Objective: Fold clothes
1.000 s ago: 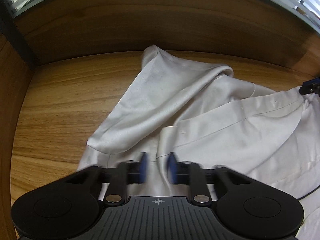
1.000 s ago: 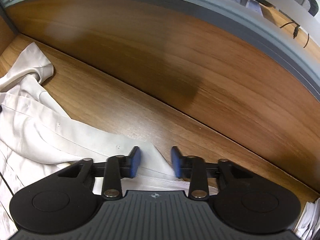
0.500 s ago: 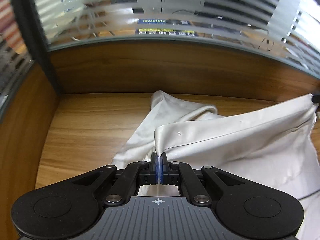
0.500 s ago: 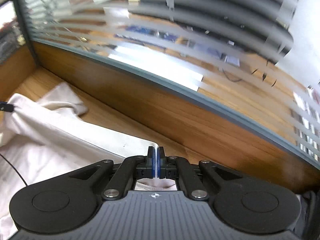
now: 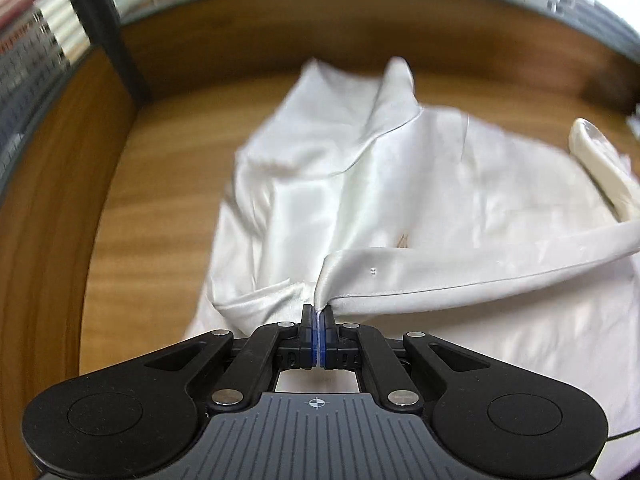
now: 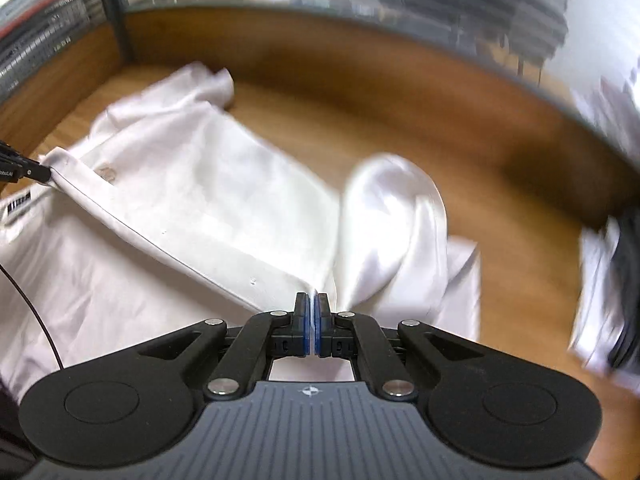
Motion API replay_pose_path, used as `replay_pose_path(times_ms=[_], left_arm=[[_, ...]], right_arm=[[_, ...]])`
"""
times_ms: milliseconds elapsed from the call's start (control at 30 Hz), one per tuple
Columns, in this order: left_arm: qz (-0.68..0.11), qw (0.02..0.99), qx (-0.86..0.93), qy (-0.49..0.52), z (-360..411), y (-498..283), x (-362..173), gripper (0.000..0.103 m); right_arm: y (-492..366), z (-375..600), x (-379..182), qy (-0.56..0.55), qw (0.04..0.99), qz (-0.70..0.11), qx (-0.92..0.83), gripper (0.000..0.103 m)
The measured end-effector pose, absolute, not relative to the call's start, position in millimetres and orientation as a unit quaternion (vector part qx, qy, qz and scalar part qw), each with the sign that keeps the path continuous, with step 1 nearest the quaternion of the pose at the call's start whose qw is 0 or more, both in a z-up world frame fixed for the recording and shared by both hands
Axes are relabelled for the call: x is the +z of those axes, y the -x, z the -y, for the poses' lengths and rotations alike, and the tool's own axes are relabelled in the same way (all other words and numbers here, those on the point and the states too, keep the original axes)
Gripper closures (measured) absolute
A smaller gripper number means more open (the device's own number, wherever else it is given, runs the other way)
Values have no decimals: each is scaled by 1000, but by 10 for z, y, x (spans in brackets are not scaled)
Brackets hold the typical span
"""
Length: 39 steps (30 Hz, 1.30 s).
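A white satin shirt (image 5: 420,184) lies spread over the wooden table (image 5: 152,184). My left gripper (image 5: 318,316) is shut on one end of its button-edged hem, which stretches away to the right as a taut band (image 5: 480,268). In the right wrist view the same shirt (image 6: 208,184) fills the left half, and my right gripper (image 6: 313,305) is shut on the other end of that band (image 6: 160,236). The left gripper's tip (image 6: 28,170) shows at the far left there, still pinching the cloth. A sleeve (image 6: 392,216) bulges just beyond the right gripper.
A wooden wall (image 6: 360,64) with a glass partition above rings the table on the far and left sides. A blurred pile of white and dark things (image 6: 612,292) sits at the right edge. A thin black cable (image 6: 36,320) crosses the shirt at lower left.
Both grippers shut on the hem half a second ago and have since carried it up and towards me. More of the shirt now lies beyond them, and the views tilt down.
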<state>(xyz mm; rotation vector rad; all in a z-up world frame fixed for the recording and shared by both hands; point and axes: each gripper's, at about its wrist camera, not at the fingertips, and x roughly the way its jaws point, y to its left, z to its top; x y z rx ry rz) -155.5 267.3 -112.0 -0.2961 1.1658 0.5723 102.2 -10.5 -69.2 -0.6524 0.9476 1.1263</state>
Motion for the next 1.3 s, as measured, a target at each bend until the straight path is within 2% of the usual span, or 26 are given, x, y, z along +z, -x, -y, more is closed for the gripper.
replay_pose_path(times_ms=[133, 200, 267, 333, 400, 500, 600, 833, 900, 1000, 1300], left_arm=[[-560, 773, 264, 139, -2638, 1608, -1287, 99], [-561, 772, 263, 144, -2649, 1609, -1299, 98], [-559, 772, 262, 151, -2674, 1603, -1296, 98], [-555, 775, 261, 155, -2696, 1626, -1304, 93], [-552, 776, 260, 159, -2674, 1649, -1300, 85], [-547, 778, 258, 168, -2656, 1665, -1312, 80], [-546, 776, 261, 177, -2641, 1680, -1346, 80], [-546, 768, 273, 194, -2661, 1676, -1425, 80], [-546, 765, 278, 199, -2666, 1682, -1441, 80], [-547, 763, 280, 200, -2674, 1678, -1449, 80], [-546, 765, 286, 190, -2650, 1647, -1404, 80]], right_arm=[[-880, 204, -920, 304, 680, -459, 485, 100], [-917, 252, -860, 294, 684, -461, 483, 98], [-1015, 235, -767, 281, 694, -458, 480, 91], [-1176, 198, -672, 268, 702, -458, 475, 81], [-1367, 119, -615, 255, 708, -460, 471, 80], [-1566, -173, -623, 242, 709, -467, 470, 70], [-1721, -491, -718, 236, 710, -473, 465, 61], [-1929, -1077, -1175, 251, 702, -502, 439, 61], [-1930, -1121, -1252, 264, 704, -498, 433, 63], [-1951, -1117, -1306, 269, 705, -497, 427, 102], [-2013, -293, -850, 185, 755, -490, 394, 102]])
